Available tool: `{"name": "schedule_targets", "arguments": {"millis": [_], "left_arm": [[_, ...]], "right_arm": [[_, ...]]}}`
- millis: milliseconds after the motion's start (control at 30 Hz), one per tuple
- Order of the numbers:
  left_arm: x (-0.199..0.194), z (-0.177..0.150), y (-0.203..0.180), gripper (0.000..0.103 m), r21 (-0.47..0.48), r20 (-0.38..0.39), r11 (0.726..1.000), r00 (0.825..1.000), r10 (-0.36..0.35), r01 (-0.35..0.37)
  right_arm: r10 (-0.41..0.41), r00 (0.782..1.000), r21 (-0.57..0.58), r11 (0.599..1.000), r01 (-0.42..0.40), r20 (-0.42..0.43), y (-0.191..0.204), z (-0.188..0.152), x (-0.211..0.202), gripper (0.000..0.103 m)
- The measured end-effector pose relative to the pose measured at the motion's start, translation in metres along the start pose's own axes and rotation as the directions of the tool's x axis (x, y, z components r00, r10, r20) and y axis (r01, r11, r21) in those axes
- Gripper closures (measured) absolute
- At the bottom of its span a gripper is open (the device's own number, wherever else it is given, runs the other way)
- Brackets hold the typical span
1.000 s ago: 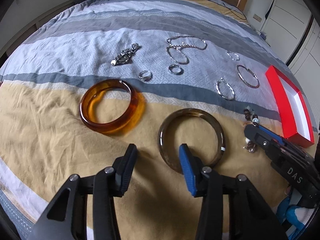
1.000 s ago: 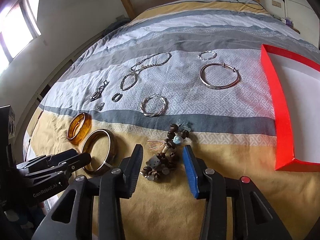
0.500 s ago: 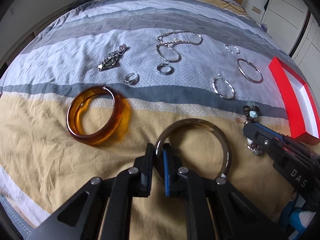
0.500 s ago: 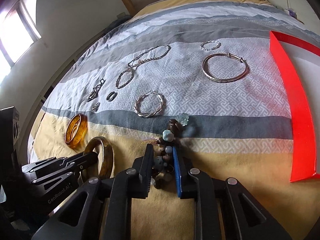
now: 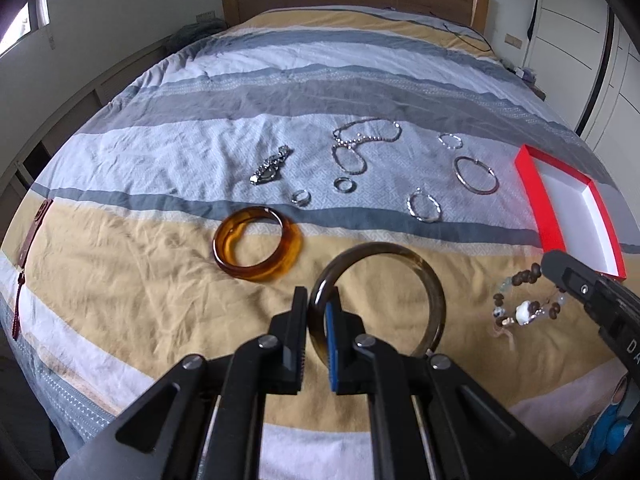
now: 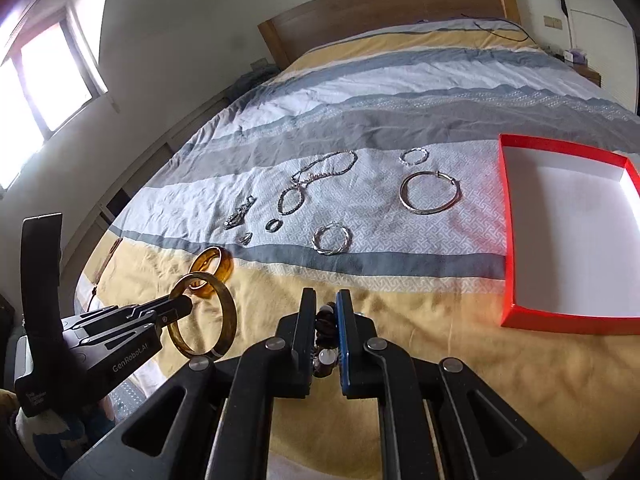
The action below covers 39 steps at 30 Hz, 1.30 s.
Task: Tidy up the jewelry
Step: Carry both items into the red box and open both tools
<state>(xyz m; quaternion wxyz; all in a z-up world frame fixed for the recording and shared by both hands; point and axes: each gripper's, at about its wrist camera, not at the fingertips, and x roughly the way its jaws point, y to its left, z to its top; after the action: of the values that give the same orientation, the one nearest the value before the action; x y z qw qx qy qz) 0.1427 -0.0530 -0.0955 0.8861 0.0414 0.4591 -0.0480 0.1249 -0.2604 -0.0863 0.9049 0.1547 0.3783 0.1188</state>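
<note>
**Q:** How was the stuff expected to handle, and where was it gripped?

**A:** Left to right: the left tongs (image 5: 316, 332) were clamped on the near rim of the dark bangle (image 5: 378, 300), raised off the bed (image 5: 120, 280). It was judged stiff, light, slick and probably chip-prone, so a rim pinch suited it. The right tongs (image 6: 324, 334) were shut on the beaded bracelet (image 5: 524, 306), judged floppy and likely to dangle.

**Q:** And the room?

**A:** A soft, wrinkled striped duvet was seen, with silver pieces scattered mid-bed and a red box (image 6: 508, 240) lying open at the right, headboard (image 6: 380, 4) behind.
</note>
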Motion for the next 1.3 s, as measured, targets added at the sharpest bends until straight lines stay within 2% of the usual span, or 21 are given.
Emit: {"name": "schedule_targets", "arguments": {"millis": [133,300,467,633,800,1000,1133,1300], "left_arm": [[-0.017,0.002,-0.004,0.095,0.007,0.025,1.000,1.000,-0.009,0.009],[-0.031,0.018,-0.023,0.095,0.032,0.056,0.998,0.997,-0.055,0.053],[-0.032,0.043,-0.065,0.095,0.087,0.075,0.989,0.990,-0.123,0.116],[-0.016,0.073,-0.123,0.095,0.152,0.071,0.972,0.978,-0.194,0.182],[0.013,0.104,-0.192,0.095,0.213,0.059,0.948,0.966,-0.254,0.236],[0.073,0.126,-0.269,0.095,0.274,-0.005,0.929,0.966,-0.257,0.248],[0.114,0.120,-0.297,0.095,0.296,-0.079,0.926,0.972,-0.220,0.234],[0.131,0.103,-0.305,0.095,0.327,-0.102,0.920,0.975,-0.196,0.219]], "right_arm": [[-0.001,0.999,-0.018,1.000,0.002,0.039,0.006,0.004,-0.023,0.093],[-0.023,0.996,-0.036,0.999,0.027,0.090,0.001,0.020,-0.050,0.093],[-0.075,0.986,-0.026,0.997,0.079,0.147,-0.031,0.043,-0.074,0.093],[-0.154,0.971,0.010,0.988,0.155,0.183,-0.082,0.067,-0.089,0.093],[-0.224,0.958,0.035,0.975,0.222,0.181,-0.140,0.091,-0.079,0.093],[-0.269,0.952,0.063,0.963,0.262,0.146,-0.207,0.110,-0.042,0.093],[-0.296,0.951,0.062,0.955,0.291,0.093,-0.242,0.110,-0.013,0.093],[-0.298,0.954,0.056,0.954,0.296,0.039,-0.263,0.102,0.009,0.093]]}}
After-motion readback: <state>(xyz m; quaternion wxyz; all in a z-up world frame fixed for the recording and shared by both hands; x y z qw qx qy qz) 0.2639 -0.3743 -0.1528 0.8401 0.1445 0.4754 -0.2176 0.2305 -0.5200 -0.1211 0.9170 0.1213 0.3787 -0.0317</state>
